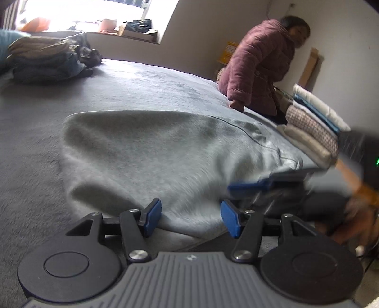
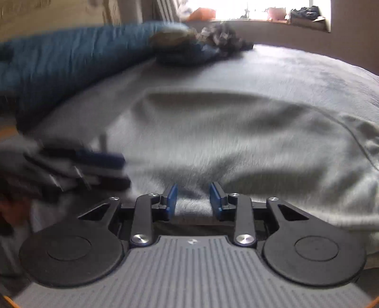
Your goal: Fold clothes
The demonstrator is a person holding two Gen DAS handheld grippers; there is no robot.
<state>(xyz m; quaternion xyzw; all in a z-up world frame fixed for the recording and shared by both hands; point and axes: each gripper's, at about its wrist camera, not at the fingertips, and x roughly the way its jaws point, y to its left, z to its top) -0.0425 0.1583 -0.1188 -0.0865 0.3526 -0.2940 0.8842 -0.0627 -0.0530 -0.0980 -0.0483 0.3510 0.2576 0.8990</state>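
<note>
This is a bedroom in a home. A wide bed [image 1: 142, 90] with a grey blanket fills the scene. Folded clothes [image 1: 315, 120] stand in a pile at the right, and more clothes [image 1: 47, 59] lie far left. A bright window [image 1: 94, 11] with a cluttered sill is far behind. A person [image 1: 260, 66] in a padded jacket leans on the bed's far edge.
</note>
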